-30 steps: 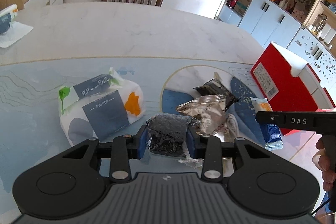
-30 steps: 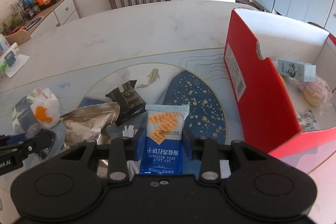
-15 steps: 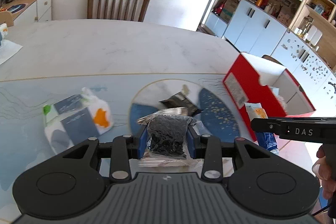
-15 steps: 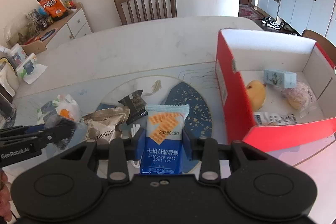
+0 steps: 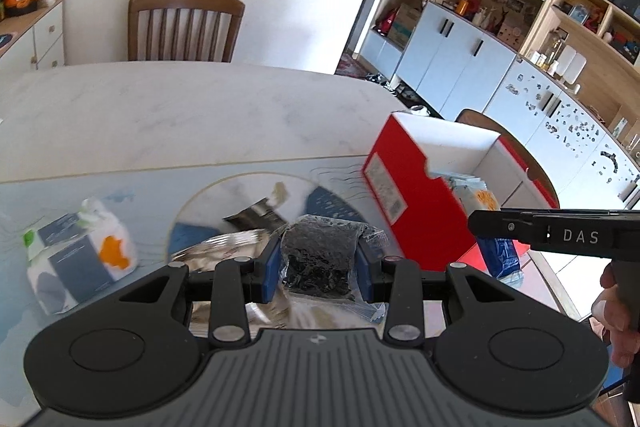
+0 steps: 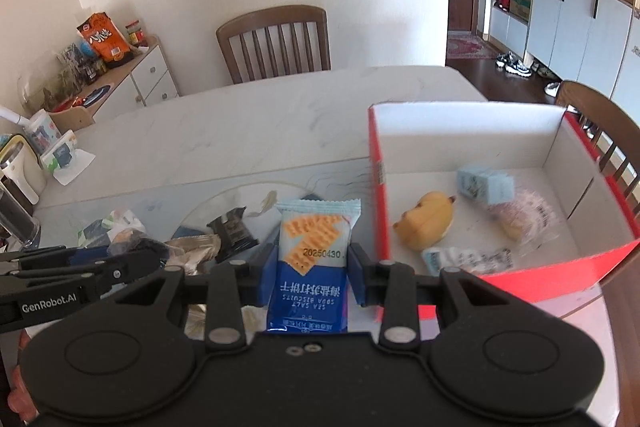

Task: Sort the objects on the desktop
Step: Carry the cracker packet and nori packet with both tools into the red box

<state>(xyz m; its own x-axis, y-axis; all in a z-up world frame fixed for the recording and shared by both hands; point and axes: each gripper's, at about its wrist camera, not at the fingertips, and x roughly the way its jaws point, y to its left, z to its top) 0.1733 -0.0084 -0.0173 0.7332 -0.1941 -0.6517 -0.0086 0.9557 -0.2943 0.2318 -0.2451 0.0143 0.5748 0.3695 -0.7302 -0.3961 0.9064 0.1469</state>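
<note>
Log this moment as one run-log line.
left gripper: shut on dark clear-wrapped packet | right gripper: shut on soda biscuit packet | both off the table | red box: open, partly filled

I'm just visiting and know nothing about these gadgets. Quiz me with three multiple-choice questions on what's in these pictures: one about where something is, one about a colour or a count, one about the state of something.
1. Where does the yellow toy lie?
A. inside the red box
B. on the chair seat
C. on the sideboard

2. What colour is the lower half of the biscuit packet?
A. green
B. blue
C. pink

3. What is the left tool doing?
A. standing open over nothing
B. lying flat on the table
C. clamped on a dark crinkly packet

Answers
1. A: it rests on the box's white floor, beside a pale blue carton.
2. B: the bottom part with the white lettering is deep blue.
3. C: both blue pads press the packet's sides, and the packet hangs above the table.
</note>
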